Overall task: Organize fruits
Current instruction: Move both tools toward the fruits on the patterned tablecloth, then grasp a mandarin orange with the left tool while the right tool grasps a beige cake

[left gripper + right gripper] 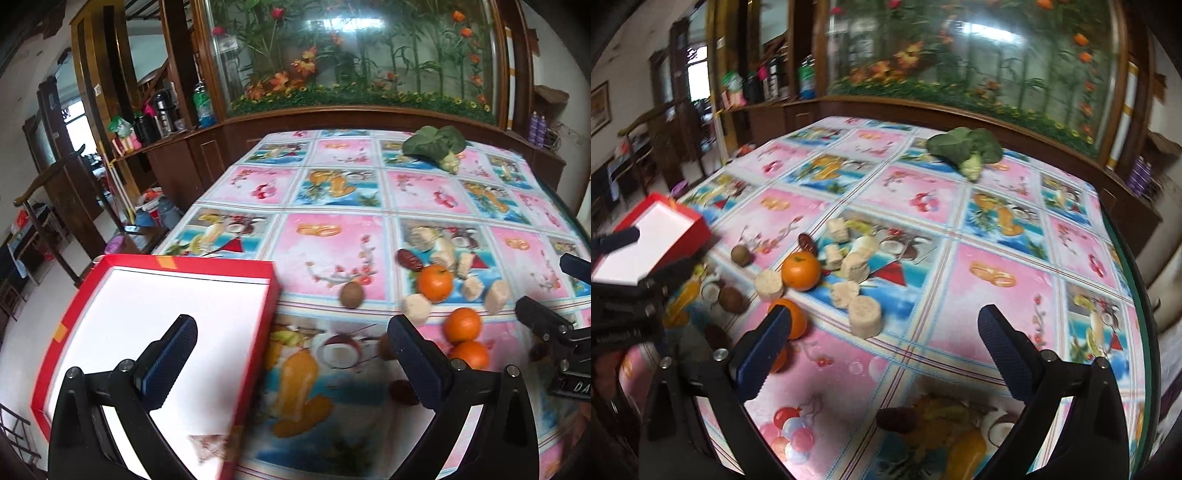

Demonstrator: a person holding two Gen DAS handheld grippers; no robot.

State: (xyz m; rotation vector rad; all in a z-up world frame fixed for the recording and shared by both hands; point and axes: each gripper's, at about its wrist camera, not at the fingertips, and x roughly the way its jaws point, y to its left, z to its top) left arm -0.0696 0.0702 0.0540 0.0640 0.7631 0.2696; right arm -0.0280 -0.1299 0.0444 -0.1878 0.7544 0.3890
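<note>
Orange fruits sit in a little bunch near the middle of the table. One orange (435, 283) lies among pale round chunks (864, 318), and two more oranges (462, 325) touch each other just in front of it. A small brown fruit (351, 294) lies a bit apart, between the bunch and the red box (266, 317). A dark red date (409, 260) lies behind the first orange. The box has a white inside and nothing in it. It sits at the table's left edge. The left gripper (291, 354) is spread wide over the box's right wall, pinching nothing. The right gripper (882, 343) is spread wide too, above the flowery tablecloth (990, 236). A green leafy vegetable (436, 146) lies far back.
</note>
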